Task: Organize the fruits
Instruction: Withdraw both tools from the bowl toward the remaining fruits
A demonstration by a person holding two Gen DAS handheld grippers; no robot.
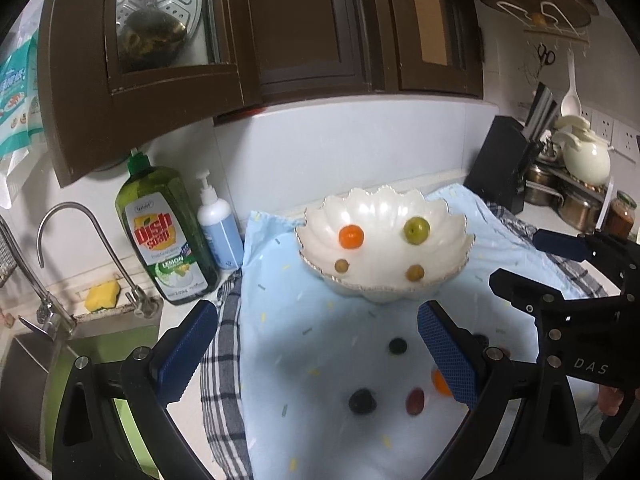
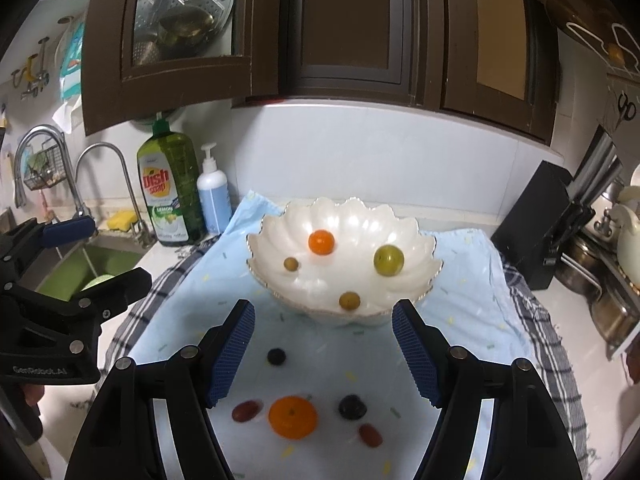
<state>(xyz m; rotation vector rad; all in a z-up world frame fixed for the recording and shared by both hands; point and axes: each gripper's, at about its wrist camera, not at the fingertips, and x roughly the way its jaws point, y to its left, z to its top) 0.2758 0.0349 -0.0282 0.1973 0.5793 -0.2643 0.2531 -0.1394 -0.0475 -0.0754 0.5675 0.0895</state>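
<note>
A white scalloped bowl (image 2: 416, 240) stands on a light blue cloth (image 2: 460, 300). It holds a small orange fruit (image 2: 321, 242), a green fruit (image 2: 388, 260) and two small brownish fruits (image 2: 349, 301). On the cloth in front lie an orange (image 2: 293, 417), two dark grapes (image 2: 352, 407), and two red grapes (image 2: 245, 410). My right gripper (image 2: 324, 354) is open and empty above these loose fruits. My left gripper (image 1: 316, 354) is open and empty over the cloth's left part; the bowl (image 1: 452, 216) is ahead of it. The right gripper also shows in the left wrist view (image 1: 520, 264).
A checked towel (image 2: 540, 320) lies under the blue cloth. A dish soap bottle (image 1: 168, 236) and a pump bottle (image 1: 220, 228) stand at the back left by the sink (image 1: 60, 360) and faucet (image 1: 80, 240). A black knife block (image 2: 536, 224) and pots (image 2: 616, 304) are at the right.
</note>
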